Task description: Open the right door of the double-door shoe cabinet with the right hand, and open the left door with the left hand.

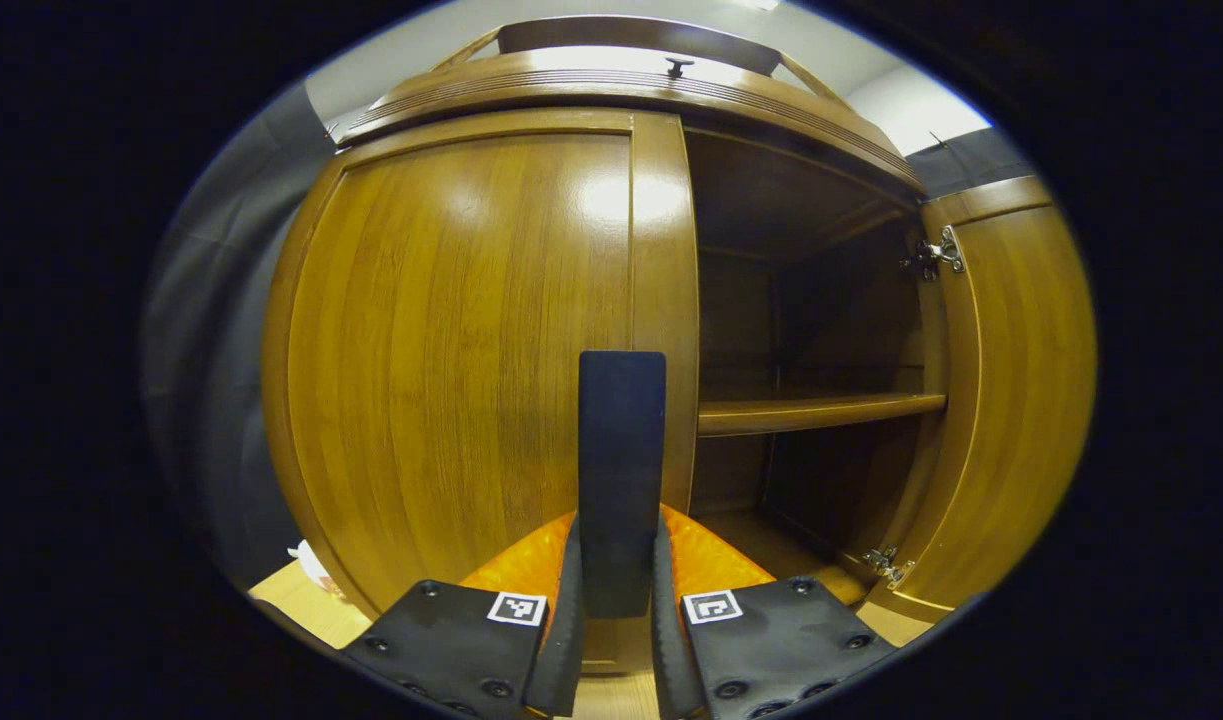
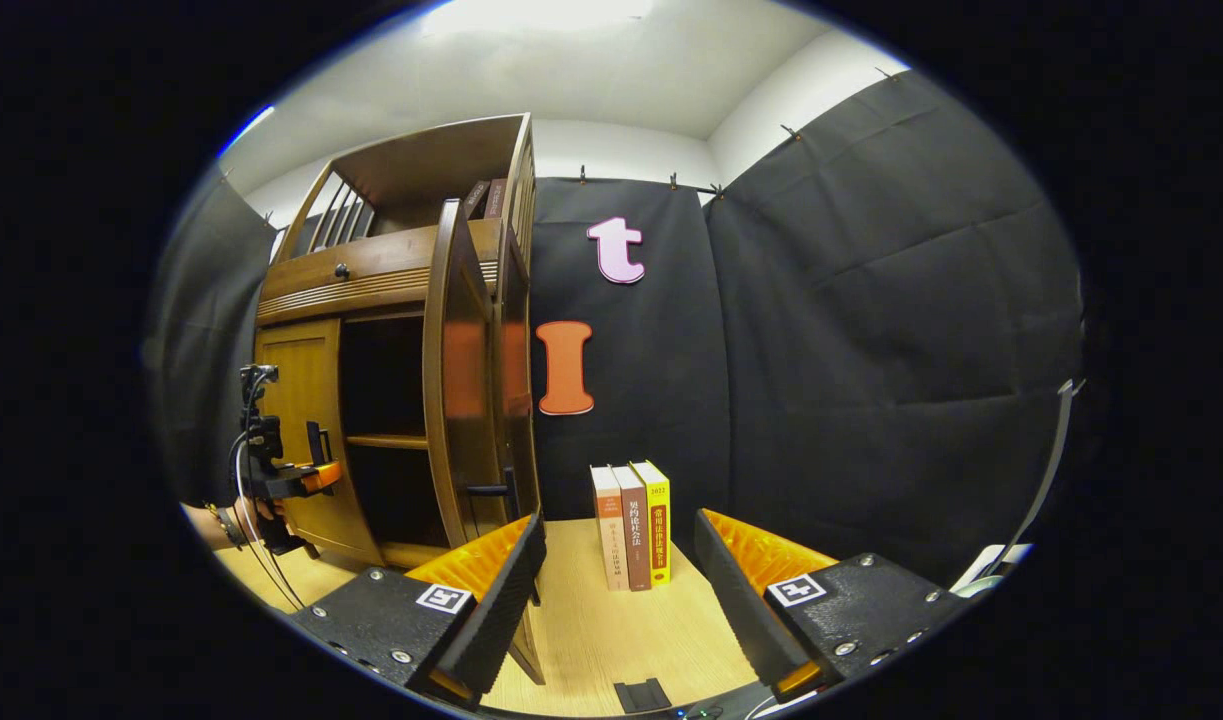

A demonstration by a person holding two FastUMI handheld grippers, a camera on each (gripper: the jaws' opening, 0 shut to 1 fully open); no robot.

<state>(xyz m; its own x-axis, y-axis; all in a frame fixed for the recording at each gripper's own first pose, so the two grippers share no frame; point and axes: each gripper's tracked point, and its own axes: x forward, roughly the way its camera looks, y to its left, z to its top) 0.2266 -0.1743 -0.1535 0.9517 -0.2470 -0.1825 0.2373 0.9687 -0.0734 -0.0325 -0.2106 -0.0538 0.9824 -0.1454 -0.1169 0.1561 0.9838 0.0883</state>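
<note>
The wooden shoe cabinet stands close in front in the left gripper view. Its left door lies flush with the frame. My left gripper is shut on that door's dark upright handle, one finger on each side. The right door is swung wide, baring a shelf. In the right gripper view the right door is edge-on with its handle just left of my right gripper, which is open and holds nothing. The left gripper and a hand sit at the left door.
Three upright books stand on the light wooden table beside the cabinet, straight ahead of the right gripper. Black cloth walls close in behind and to the right. A small dark object lies at the table's near edge.
</note>
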